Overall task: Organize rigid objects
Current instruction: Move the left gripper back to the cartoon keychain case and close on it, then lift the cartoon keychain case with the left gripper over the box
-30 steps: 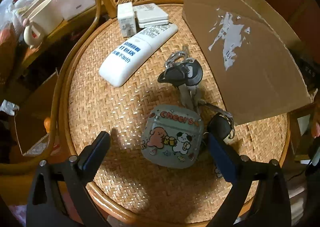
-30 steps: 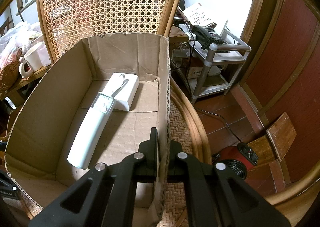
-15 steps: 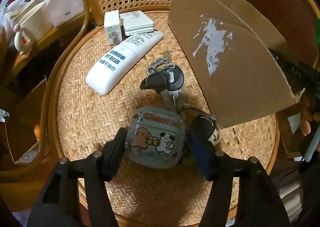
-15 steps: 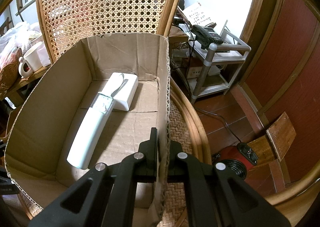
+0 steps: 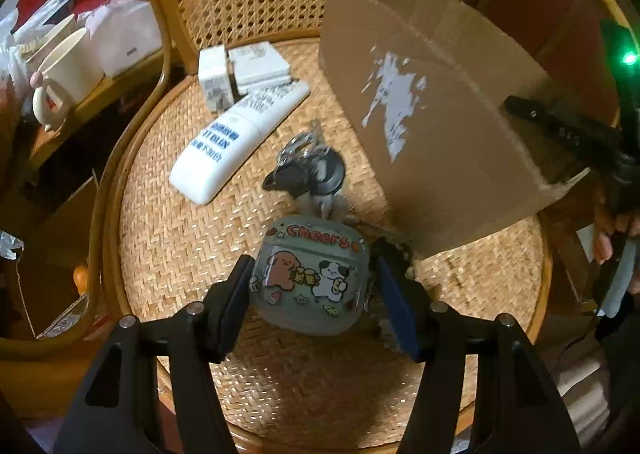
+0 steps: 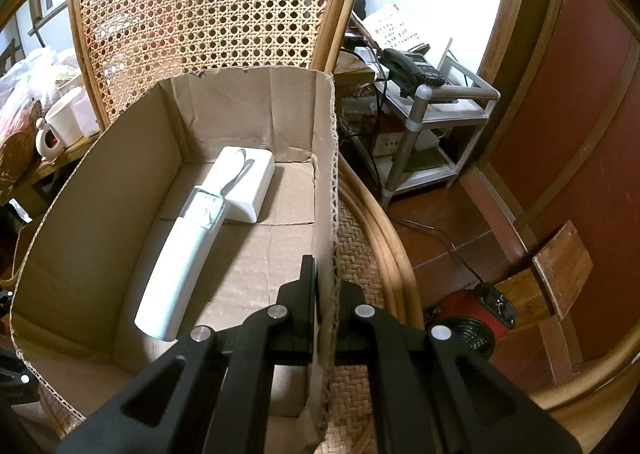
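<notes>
On my left wrist feed, my left gripper (image 5: pixel 310 282) has its jaws apart around the earbud case (image 5: pixel 308 276), the clear one with cartoon dogs and "Cheers" printed on it. The left finger is touching or nearly touching the case's side; the right finger stands just off it, so I would not call it clamped. The case lies on the woven seat of the rattan chair (image 5: pixel 168 238), near the front edge. Just beyond it sits a bunch of keys (image 5: pixel 308 170) with black heads (the picture is blurred there). Further left lies a white remote (image 5: pixel 236 146), and at the far side of the seat, touching its end, are two small white boxes (image 5: pixel 244 72). The cardboard box (image 5: pixel 440 142) stands on the right side of the seat.

On the right wrist feed, my right gripper (image 6: pixel 326 294) is closed on the right wall of that cardboard box, one finger inside and one outside. Inside the box, a pale green tube-shaped item (image 6: pixel 180 254) lies lengthwise, its far end resting on a white rectangular block (image 6: pixel 252 182) at the far end.
</notes>
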Demonstrator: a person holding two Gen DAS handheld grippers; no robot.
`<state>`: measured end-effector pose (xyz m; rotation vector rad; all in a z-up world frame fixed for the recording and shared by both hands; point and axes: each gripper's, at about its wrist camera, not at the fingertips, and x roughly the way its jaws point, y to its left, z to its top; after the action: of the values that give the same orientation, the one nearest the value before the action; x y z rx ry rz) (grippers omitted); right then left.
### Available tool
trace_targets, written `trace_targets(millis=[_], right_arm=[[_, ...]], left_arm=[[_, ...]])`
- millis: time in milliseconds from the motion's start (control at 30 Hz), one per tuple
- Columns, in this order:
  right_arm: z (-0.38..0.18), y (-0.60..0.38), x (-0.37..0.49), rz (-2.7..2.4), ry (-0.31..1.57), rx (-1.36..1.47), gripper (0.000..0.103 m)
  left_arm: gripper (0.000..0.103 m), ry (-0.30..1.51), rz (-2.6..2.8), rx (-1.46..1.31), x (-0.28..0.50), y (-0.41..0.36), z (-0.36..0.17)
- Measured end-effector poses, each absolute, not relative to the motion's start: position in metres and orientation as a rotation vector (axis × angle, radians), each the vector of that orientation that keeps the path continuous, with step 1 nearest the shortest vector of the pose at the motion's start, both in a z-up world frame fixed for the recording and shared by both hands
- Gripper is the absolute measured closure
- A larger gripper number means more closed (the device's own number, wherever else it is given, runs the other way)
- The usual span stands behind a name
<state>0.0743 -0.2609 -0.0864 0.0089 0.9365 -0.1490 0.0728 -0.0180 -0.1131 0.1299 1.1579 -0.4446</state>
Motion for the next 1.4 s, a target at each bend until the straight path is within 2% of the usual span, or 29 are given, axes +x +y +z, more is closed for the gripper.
trace_targets(millis=[800,1100,1267,1400], right_arm=[[-0.085,-0.261,0.075,-0.150,0.937,0.005,0.097],[-0.085,-0.261,0.076,-0.149,0.937,0.003,0.097],[-0.085,-0.261,0.076,-0.148,0.938,-0.004,0.097],[-0.084,-0.260,0.078,-0.146,0.936,-0.002,0.097]], left_arm=[[0.042,0.999,-0.461,0.038,0.058,-0.029,-0.064],[0.042,0.869,-0.424,-0.018,0.058,-0.025,-0.028],[0.042,0.705,-0.413,-0.034,0.043,-0.029,0.005],[0.042,0.653,-0.457,-0.073,0.040,-0.036,0.017]])
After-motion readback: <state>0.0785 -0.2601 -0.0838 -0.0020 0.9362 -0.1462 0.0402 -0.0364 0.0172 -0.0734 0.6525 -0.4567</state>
